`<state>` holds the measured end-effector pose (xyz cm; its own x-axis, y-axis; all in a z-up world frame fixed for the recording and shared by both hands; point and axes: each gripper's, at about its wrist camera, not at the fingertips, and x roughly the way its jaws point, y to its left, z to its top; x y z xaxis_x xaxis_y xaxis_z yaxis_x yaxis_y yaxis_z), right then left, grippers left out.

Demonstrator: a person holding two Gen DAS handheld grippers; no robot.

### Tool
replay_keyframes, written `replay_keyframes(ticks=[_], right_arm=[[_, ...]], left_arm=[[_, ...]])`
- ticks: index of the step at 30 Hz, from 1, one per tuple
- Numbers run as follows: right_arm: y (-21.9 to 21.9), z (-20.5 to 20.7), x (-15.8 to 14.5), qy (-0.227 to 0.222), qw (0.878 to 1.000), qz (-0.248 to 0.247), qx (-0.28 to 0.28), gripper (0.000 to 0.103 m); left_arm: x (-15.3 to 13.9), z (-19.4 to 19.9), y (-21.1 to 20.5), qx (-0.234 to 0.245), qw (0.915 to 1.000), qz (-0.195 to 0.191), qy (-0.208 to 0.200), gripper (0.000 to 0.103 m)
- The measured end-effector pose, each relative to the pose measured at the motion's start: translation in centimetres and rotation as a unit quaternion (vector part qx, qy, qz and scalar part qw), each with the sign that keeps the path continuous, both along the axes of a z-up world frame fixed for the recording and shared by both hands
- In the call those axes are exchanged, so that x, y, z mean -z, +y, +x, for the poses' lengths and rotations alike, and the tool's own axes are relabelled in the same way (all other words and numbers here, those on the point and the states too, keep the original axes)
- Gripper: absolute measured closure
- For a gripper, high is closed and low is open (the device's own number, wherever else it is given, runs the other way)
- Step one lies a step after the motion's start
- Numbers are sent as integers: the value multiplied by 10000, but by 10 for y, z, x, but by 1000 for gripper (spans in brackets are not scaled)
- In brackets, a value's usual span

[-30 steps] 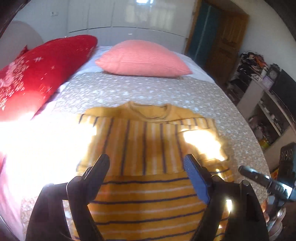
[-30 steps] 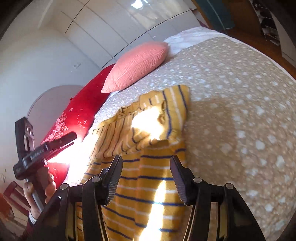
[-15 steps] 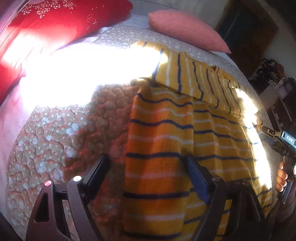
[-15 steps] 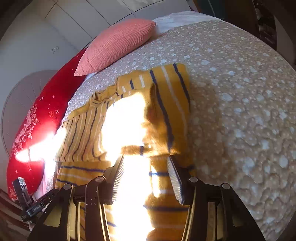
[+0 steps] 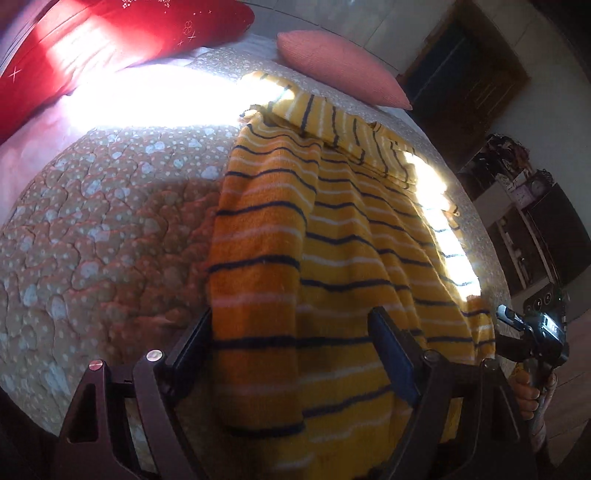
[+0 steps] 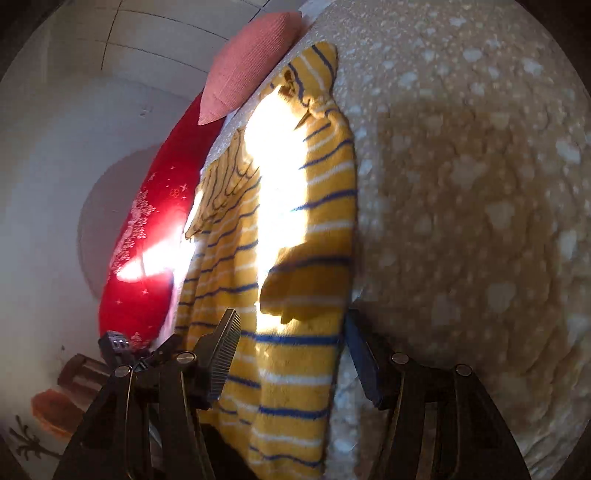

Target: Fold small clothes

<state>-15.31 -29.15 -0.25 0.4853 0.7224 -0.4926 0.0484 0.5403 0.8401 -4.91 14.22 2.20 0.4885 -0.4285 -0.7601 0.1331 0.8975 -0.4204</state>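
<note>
Sweater (image 5: pixel 351 236), yellow knit with navy and white stripes, lay spread on the quilted bedspread (image 5: pixel 110 240) of the bed, its sleeves folded in over the body and its hem hanging toward you at the near edge. Your left gripper (image 5: pixel 291 347) had its fingers spread wide apart, straddling the sweater's left side near the hem, with the left fold of fabric lying between them; nothing was pinched. Your right gripper (image 6: pixel 291 354) was likewise released, its fingers set apart on either side of the sweater's right edge, the ribbed pad (image 6: pixel 223 354) over the striped cloth and the other finger beside the edge on the bedspread (image 6: pixel 480 221). A folded sleeve cuff (image 6: pixel 306 291) sat just ahead of the right gripper. Strong sunlight washed out a band across the sweater and the bed. A red pillow (image 5: pixel 110 33) and a pink pillow (image 5: pixel 343 70) rested at the head of the bed, well apart from the sweater's hem.
</note>
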Motion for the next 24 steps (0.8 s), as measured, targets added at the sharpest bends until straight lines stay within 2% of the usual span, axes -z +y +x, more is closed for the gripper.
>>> replay_keyframes(ticks=[6,9,11,12,13,14,15,16,18,20,22,23,24], right_arm=[[34,-33,4,43,9986,342,-410,40],[48,-41,6,36,9985,283,-463,40],[53,-46,3,-66,9992,144,-361,40],[54,-47,2,-106,9994,49,-326,40],[58,-49,0,-158,9994,-81,-302,40],[59,-53,-3,-212,9991,-224,-289,40],[64,-55,-5,-255,9987,-354,-271,40],[67,-57,-5,-283,9983,-427,-260,40],[77,-59,-4,-262,9981,-432,-342,40],[81,-64,1,-258,9976,-530,-376,42],[84,-62,1,-242,9964,-733,-358,50],[84,-60,1,-206,9963,-764,-322,63],[82,-57,2,-165,9968,-728,-296,82]], left_arm=[[1,-34,-9,-40,9996,-282,-61,21],[2,-43,-10,-39,9991,-428,-64,21],[3,-46,-7,-132,9988,-474,-38,29],[3,-46,-6,-217,9989,-408,-6,41],[4,-47,-3,-321,9990,-302,49,56],[5,-48,-1,-429,9988,-192,111,64],[6,-48,2,-517,9984,-136,168,77],[6,-49,5,-578,9980,-167,215,84],[9,-50,11,-604,9970,-375,298,85],[9,-50,12,-584,9971,-374,317,85],[8,-49,8,-589,9974,-284,318,82],[7,-48,5,-558,9977,-213,306,81],[6,-48,2,-540,9981,-83,294,81]])
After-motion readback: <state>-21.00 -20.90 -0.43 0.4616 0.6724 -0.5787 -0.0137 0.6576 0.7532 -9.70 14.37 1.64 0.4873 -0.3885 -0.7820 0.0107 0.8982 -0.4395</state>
